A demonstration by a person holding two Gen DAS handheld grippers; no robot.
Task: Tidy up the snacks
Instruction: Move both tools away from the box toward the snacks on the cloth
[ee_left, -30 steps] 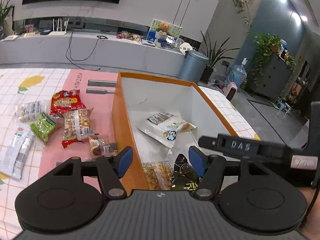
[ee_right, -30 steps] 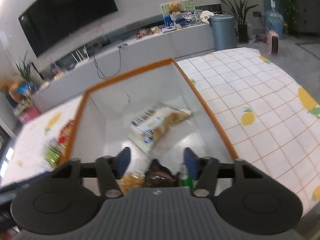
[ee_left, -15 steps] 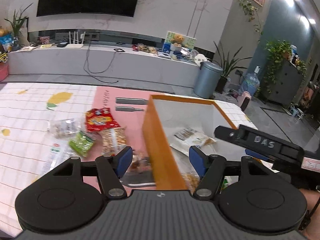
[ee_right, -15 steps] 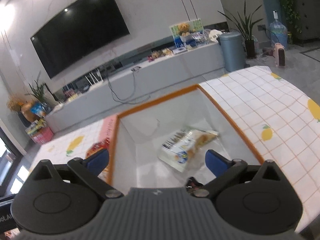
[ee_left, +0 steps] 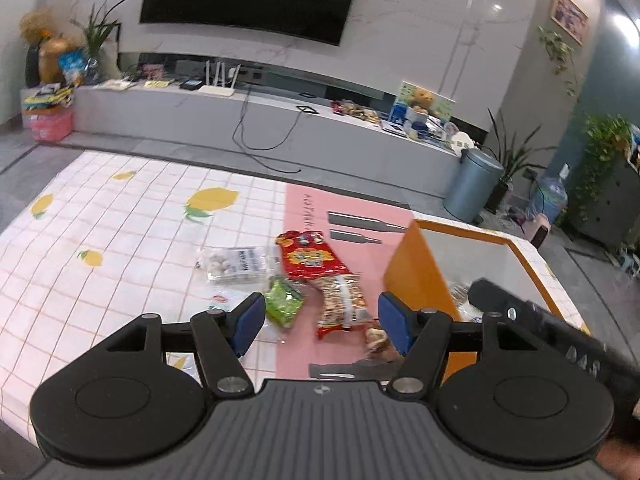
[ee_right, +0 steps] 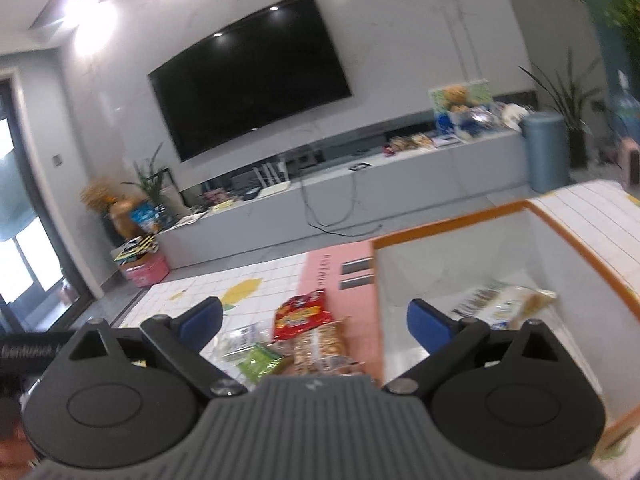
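Snacks lie in a loose cluster on the tablecloth [ee_left: 120, 216], straddling the line where white lemon-print squares meet the pink strip [ee_left: 320, 344]. Red packet [ee_left: 310, 256] farthest back; clear nut packet [ee_left: 342, 304] directly in front of it and touching. Green packet [ee_left: 284, 302] just left of the nut packet. Clear packet of pale round pieces [ee_left: 234, 266] at the cluster's left edge. One small packet [ee_left: 376, 338] near the box's near corner, partly hidden by a fingertip.

Orange-rimmed box [ee_left: 412, 276] stands right of the cluster, its left wall just beside the nut packet. Inside, a white packet [ee_right: 504, 304] rests on the floor of the box; the rest of the floor shows bare.

Left gripper [ee_left: 322, 318] hangs above the cluster, jaws apart, nothing between them. Right gripper [ee_right: 316, 320] sits over the box's left wall; its jaws have just swung wide, then eased in a little, nothing between them. From the left wrist view its black body shows over the box.

Broad bare cloth left and behind the cluster. Two grey bars [ee_left: 360, 226] on the pink strip behind the red packet.
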